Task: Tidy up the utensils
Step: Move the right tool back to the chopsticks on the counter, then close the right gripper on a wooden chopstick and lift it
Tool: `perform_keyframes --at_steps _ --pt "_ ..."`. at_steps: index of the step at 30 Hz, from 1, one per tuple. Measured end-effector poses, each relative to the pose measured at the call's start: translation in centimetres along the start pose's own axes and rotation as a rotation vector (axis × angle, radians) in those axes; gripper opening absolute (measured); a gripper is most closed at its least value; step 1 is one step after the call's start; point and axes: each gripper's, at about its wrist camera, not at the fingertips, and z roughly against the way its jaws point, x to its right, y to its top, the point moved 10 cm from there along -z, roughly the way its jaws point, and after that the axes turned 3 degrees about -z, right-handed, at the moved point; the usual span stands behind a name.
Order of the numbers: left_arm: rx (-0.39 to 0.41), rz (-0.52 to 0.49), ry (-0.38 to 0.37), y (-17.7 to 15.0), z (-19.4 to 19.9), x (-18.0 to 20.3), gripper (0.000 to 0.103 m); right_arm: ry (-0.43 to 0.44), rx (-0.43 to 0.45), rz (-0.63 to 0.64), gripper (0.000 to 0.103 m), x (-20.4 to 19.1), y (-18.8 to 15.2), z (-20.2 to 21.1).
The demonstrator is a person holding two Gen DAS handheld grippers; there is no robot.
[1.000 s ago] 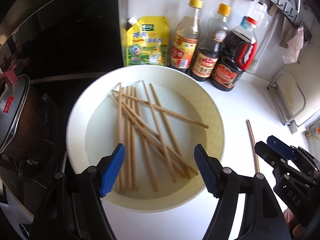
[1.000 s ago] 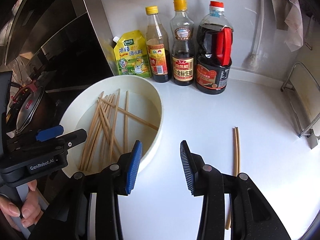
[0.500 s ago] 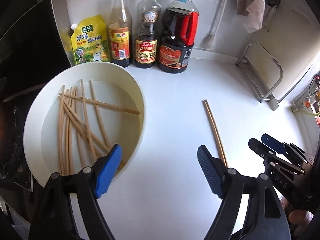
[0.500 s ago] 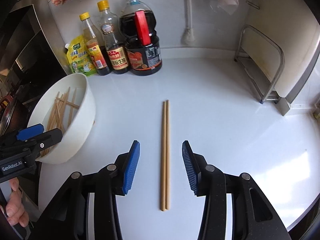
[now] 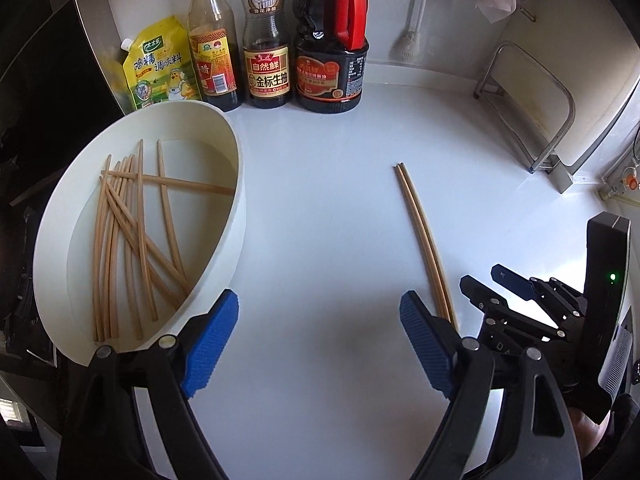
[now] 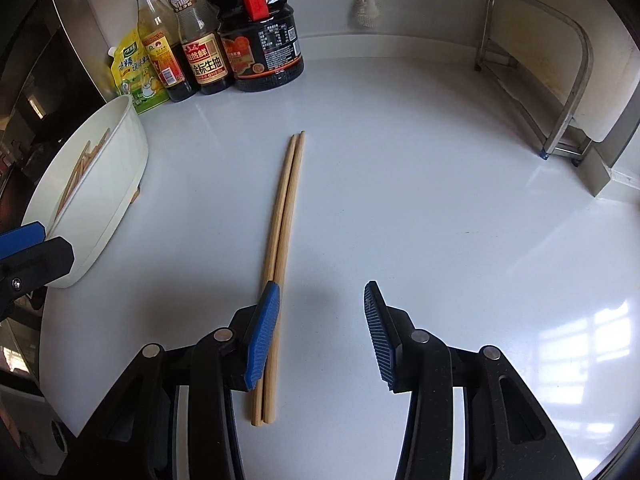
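A white bowl (image 5: 238, 168) at the left of the white counter holds several wooden chopsticks (image 5: 140, 232) lying crossed. A loose pair of chopsticks (image 6: 286, 200) lies side by side on the counter to the bowl's right. My right gripper (image 6: 320, 286) hovers low over the pair's near end, open. The pair runs just beside and under its left pad, and nothing is gripped. My left gripper (image 5: 318, 300) is over bare counter between the bowl and the chopstick pair (image 5: 420, 232). Its jaws are opening and nothing is between them. The left wrist view shows the right gripper (image 5: 484, 276) at the lower right.
Along the back wall stand a yellow seasoning pouch (image 5: 160, 68), two sauce bottles (image 5: 266, 40) and a dark soy jug (image 5: 332, 40). A metal rack (image 5: 532, 112) stands at the right. A dark stove area lies left of the bowl.
Both grippers have moved right, away from the bowl. The right gripper has dropped low over the loose chopstick pair. The left jaws stand wider than before.
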Motion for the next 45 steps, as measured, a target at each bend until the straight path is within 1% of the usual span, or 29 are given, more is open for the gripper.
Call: perform_keyframes --at_steps 7,14,21,22,24,25,26,31,37,42,45 --pt "-0.016 0.026 0.004 -0.5 -1.0 0.4 0.082 0.000 -0.018 0.033 0.042 -0.1 -0.5 -1.4" --pt "-0.018 0.038 0.011 -0.7 -1.1 0.4 0.082 -0.003 0.001 0.074 0.042 -0.8 -0.4 -1.5" --pt "-0.014 0.038 0.021 -0.6 -1.1 0.4 0.082 -0.008 0.000 0.113 0.042 -1.7 -0.8 -1.7" --pt "-0.014 0.036 0.021 -0.6 -1.1 0.5 0.082 -0.010 0.004 0.119 0.041 -1.7 -0.8 -1.7" --pt "-0.014 0.031 0.023 -0.6 -1.2 0.6 0.082 -0.013 0.012 0.132 0.026 -1.8 -0.8 -1.7" --pt "-0.015 0.029 0.022 -0.6 -1.3 0.7 0.082 -0.015 0.012 0.140 0.015 -1.8 -0.8 -1.7" --pt "-0.016 0.027 0.020 -0.6 -1.4 0.9 0.082 -0.013 0.010 0.145 0.007 -1.9 -0.8 -1.7" --pt "-0.011 0.014 0.003 -0.3 -2.2 2.5 0.082 -0.015 0.012 0.129 0.007 -0.7 -0.9 -1.4" --pt "-0.018 0.003 0.000 -0.4 -4.3 4.6 0.082 -0.037 0.016 0.069 0.007 2.8 -1.5 -0.4" --pt "-0.012 0.013 0.031 -0.7 -6.2 4.4 0.082 -0.059 0.021 0.027 0.006 5.5 -1.9 0.4" --pt "-0.007 0.035 0.036 -0.8 -6.8 3.8 0.082 -0.061 0.025 0.012 0.006 6.4 -2.0 0.7"
